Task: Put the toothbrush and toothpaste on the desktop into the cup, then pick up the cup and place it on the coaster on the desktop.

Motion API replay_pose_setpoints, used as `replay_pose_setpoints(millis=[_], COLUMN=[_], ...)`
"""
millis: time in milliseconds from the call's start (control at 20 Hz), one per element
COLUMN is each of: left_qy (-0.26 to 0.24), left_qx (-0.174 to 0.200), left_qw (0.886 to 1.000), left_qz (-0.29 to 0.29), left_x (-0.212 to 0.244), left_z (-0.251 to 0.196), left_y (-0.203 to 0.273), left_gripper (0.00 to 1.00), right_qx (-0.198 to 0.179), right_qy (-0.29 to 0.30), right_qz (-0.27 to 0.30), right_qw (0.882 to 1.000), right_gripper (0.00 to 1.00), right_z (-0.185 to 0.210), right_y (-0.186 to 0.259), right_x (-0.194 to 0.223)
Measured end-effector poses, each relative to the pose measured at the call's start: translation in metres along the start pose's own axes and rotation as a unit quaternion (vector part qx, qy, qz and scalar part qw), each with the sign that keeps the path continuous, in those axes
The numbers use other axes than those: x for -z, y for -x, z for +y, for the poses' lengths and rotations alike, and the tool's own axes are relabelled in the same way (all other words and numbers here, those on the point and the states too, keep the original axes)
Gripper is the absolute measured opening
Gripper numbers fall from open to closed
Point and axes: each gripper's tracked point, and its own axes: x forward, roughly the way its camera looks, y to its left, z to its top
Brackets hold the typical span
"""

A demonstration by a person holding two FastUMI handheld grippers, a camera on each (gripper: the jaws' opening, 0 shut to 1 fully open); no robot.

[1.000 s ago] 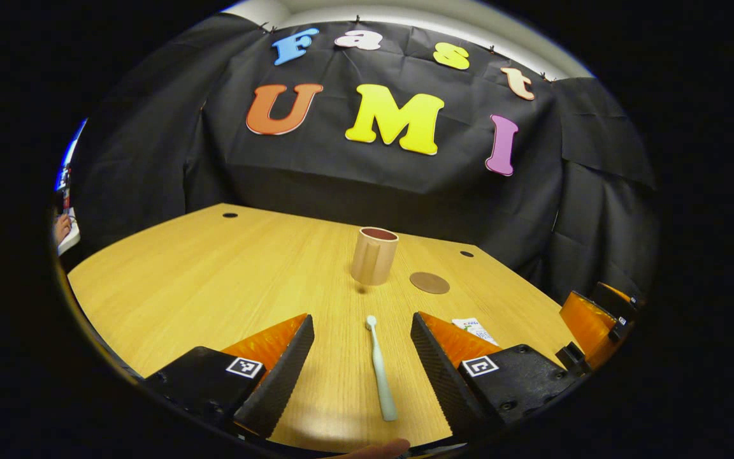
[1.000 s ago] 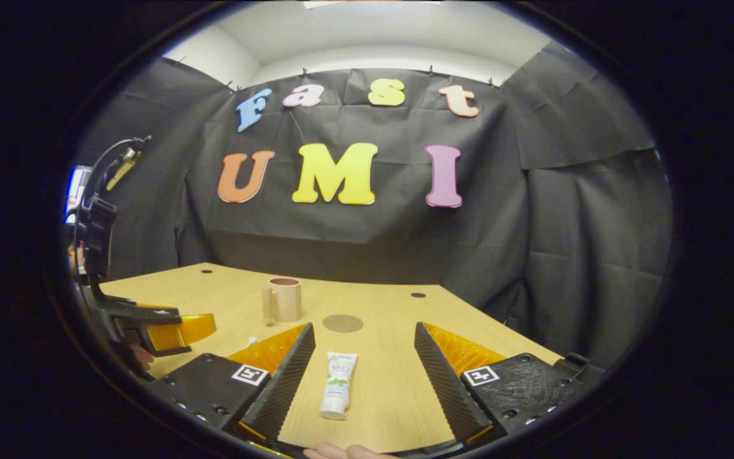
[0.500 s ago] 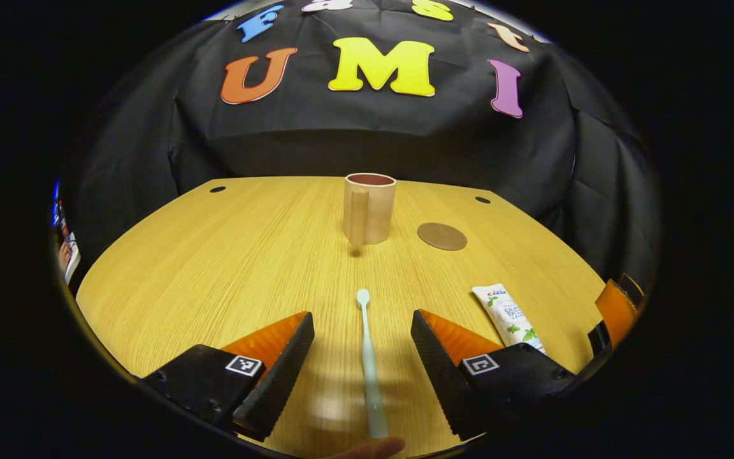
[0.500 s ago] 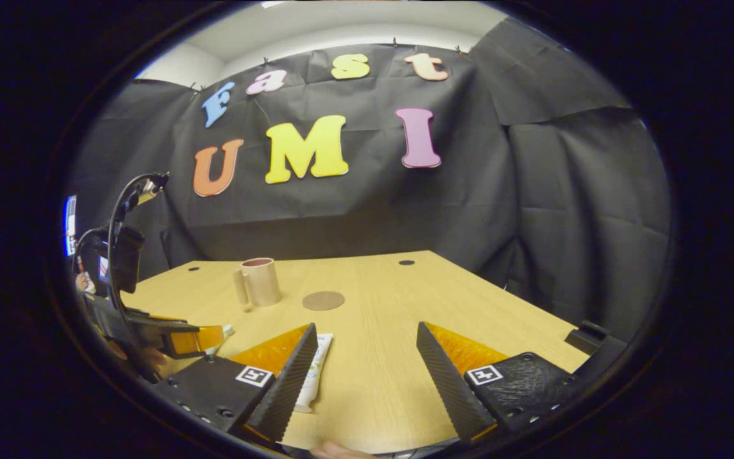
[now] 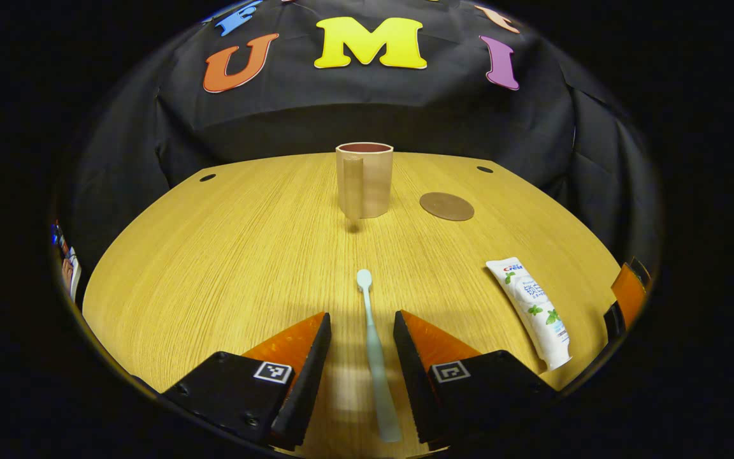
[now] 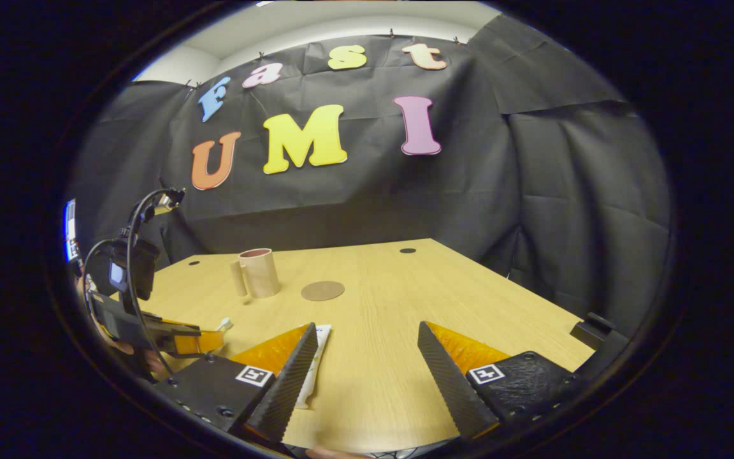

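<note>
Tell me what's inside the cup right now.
Only the cup's dark reddish inner wall near the rim shows; nothing sticks out. Its bottom is hidden. Toothbrush and toothpaste lie on the table.

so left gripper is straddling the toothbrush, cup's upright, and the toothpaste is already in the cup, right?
Not the toothpaste: the left gripper view shows it lying flat on the table, apart from the cup. The left gripper does straddle the toothbrush, and the cup is upright.

desktop — light wood grain, smooth, faint sheen; cup — matt tan, plastic-looking | coaster — matt brown, flat; toothbrush — pale smooth plastic | toothpaste — glossy white tube; left gripper — ribbed black pads, translucent orange plastic
</note>
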Motion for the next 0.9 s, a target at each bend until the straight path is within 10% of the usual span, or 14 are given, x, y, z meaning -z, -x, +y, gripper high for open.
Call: replay_pose_setpoints(millis=[400, 900], left_qy=[0.036, 0.036], left_qx=[0.008, 0.055], left_qw=[0.999, 0.996], left_qz=[0.000, -0.061], left_x=[0.000, -0.013], left_z=[0.012, 0.003], left_y=[0.000, 0.018], left_gripper=[0.13, 0.09], right_qx=[-0.020, -0.027], right_qy=[0.035, 0.040], right_qz=[0.007, 0.025], right_qw=[0.999, 0.999], right_gripper=[0.96, 0.96], right_z=[0.025, 0.047], right_y=[0.000, -0.015], right_x=[-0.001, -0.001])
